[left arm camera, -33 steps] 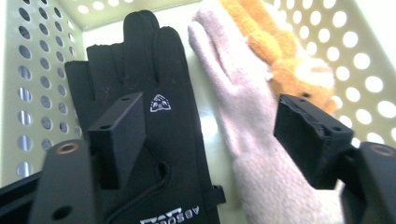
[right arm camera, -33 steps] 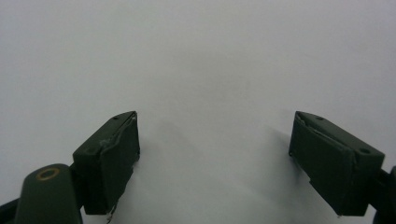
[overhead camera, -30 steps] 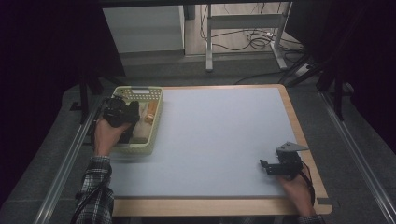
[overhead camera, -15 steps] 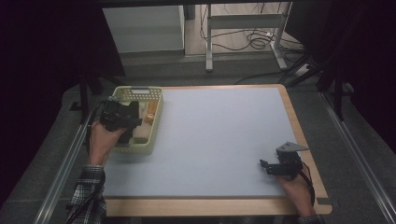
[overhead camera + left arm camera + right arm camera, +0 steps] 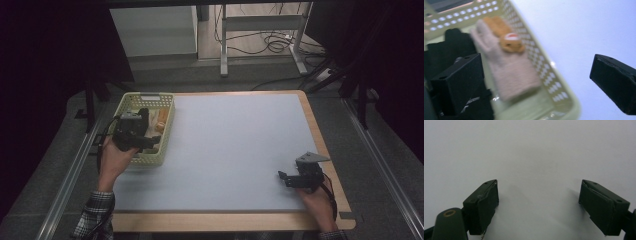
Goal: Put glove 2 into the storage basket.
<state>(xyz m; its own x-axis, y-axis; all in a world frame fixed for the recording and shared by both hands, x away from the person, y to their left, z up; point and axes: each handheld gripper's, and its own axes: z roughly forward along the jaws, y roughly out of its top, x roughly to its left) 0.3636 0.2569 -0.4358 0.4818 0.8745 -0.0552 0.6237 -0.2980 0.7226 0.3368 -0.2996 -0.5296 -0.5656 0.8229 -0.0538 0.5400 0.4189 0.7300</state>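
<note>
A pale green plastic basket sits at the table's left side. Inside it lie a pink knitted piece with an orange bear figure on it and some black fabric. The bear's orange peeks out beside my left gripper, which hovers over the basket's near half. Its jaws have just been opening and stand open, gripping nothing; the pink piece lies below them. My right gripper rests near the table's front right, open over bare white surface.
The white table top has a wooden rim. Dark floor and metal rails run along both sides. A desk frame and cables stand beyond the far edge.
My left gripper has drawn back toward the basket's near end and risen a little, its jaws opening wider. The right gripper has stayed where it was.
</note>
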